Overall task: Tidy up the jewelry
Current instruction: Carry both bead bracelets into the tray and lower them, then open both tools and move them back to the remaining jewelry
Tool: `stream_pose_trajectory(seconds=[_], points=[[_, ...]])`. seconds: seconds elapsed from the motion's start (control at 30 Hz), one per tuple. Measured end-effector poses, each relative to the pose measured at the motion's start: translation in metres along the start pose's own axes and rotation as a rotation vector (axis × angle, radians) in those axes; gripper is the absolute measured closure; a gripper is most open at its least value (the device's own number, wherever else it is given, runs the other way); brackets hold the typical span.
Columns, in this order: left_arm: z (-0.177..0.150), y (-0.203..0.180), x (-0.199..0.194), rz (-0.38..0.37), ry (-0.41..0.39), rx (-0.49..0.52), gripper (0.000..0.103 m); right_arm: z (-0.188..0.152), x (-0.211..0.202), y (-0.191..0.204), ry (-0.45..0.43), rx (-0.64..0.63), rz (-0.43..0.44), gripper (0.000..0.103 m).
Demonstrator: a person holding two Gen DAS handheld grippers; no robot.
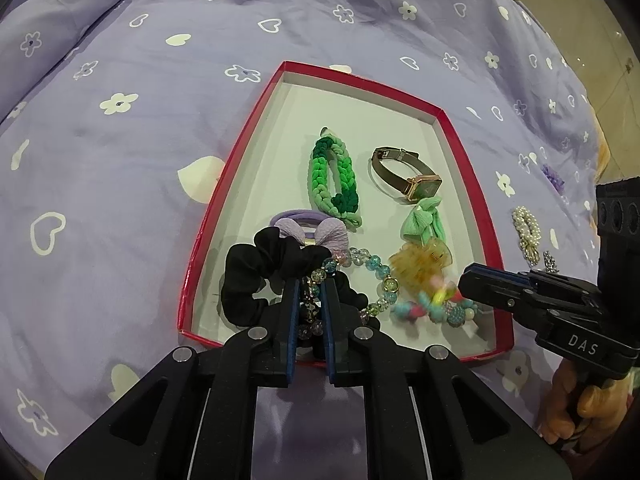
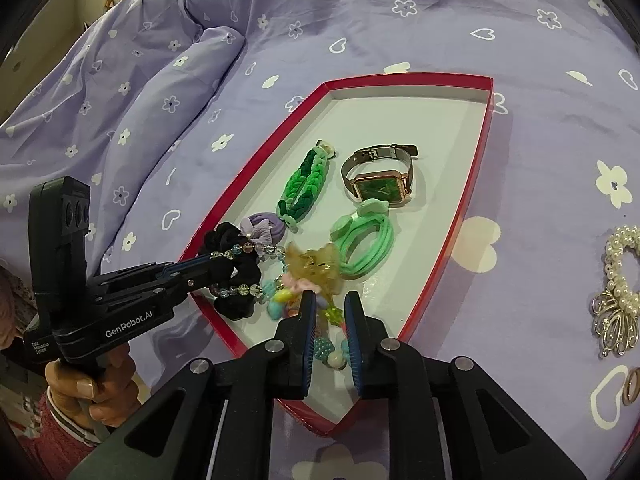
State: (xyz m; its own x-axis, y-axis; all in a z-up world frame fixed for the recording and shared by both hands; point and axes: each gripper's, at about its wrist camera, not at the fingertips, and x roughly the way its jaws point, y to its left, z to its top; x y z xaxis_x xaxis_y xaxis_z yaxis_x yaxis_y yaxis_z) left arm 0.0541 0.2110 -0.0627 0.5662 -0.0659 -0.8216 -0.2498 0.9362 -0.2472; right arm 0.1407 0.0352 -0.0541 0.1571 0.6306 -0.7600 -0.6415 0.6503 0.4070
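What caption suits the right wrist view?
Right claw hovers over colourful beads in the red tray of jewelry.

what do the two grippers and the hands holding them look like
Both are matte black plastic with silver pivot bolts and blue ribbed pads on the inner finger faces. The left gripper body reads "GenRobot.AI" in white with a small label beside it; the right gripper body reads "DAS". Each carries a black block with round ports. The left hand is bare, with a pinkish-red knit cuff at the wrist; the right hand is bare too.
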Motion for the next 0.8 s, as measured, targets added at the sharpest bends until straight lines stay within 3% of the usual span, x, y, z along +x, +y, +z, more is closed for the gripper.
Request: stream_pose_trajectory(seconds=[0.27, 0.37, 0.6, 0.8], points=[[0.001, -0.006, -0.009, 0.009, -0.020, 0.013, 0.083, 0.000, -0.010, -0.002, -0.022, 0.013, 0.010, 0.085], [0.001, -0.009, -0.015, 0.009, -0.033, 0.014, 0.075, 0.000, -0.017, -0.001, -0.038, 0.016, 0.012, 0.084], [0.003, -0.017, -0.029, -0.005, -0.057, 0.014, 0.064, -0.006, -0.047, -0.004, -0.096, 0.029, 0.017, 0.068], [0.002, -0.033, -0.041, -0.031, -0.081, 0.040, 0.060, -0.021, -0.077, -0.023, -0.145, 0.071, -0.022, 0.065]])
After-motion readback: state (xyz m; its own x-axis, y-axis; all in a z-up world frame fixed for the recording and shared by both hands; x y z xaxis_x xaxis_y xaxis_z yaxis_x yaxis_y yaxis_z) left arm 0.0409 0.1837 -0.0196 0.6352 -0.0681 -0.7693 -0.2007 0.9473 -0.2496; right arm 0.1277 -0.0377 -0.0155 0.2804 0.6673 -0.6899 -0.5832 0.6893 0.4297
